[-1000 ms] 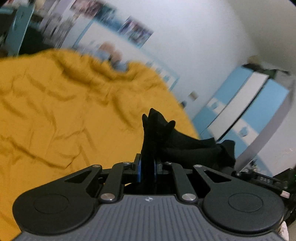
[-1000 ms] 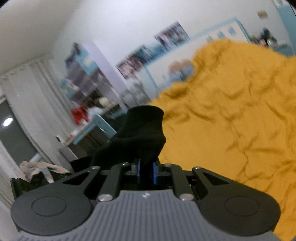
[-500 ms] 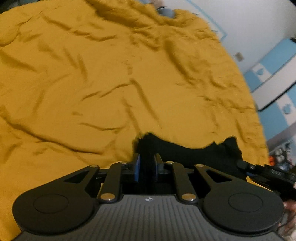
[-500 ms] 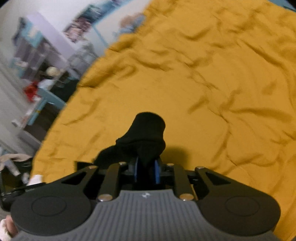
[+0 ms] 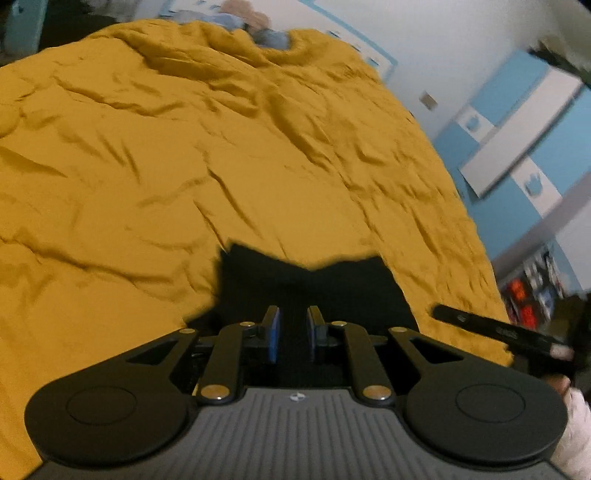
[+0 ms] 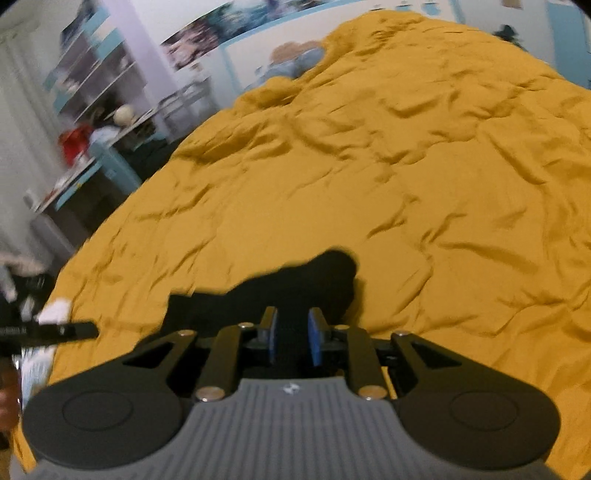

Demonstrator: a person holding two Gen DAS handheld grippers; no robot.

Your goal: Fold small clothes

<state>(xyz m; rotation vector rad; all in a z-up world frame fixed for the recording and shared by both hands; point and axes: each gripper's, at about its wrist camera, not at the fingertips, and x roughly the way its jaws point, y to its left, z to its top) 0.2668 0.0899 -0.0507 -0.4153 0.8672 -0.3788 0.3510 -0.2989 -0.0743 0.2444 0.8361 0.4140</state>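
A black garment (image 5: 314, 284) lies spread on the yellow bedspread (image 5: 184, 166), stretched between my two grippers. My left gripper (image 5: 292, 332) sits low over its left end, blue pads close together with black cloth pinched between them. My right gripper (image 6: 291, 334) holds the other end of the garment (image 6: 295, 284) the same way, down on the bedspread (image 6: 443, 166). Each view catches a finger of the other gripper at its edge: the right gripper's finger (image 5: 498, 332) and the left gripper's finger (image 6: 55, 330). The cloth under the gripper bodies is hidden.
The bed's right edge drops toward a blue and white wardrobe (image 5: 517, 122). On the left side stand a desk and shelves with clutter (image 6: 92, 122). A soft toy or pillow (image 5: 258, 29) lies at the bed's head. Wrinkled bedspread stretches ahead of the garment.
Both grippers have come down with the garment from the air to the bedspread. The cloth no longer stands up between the pads; it lies spread out flat in front of them.
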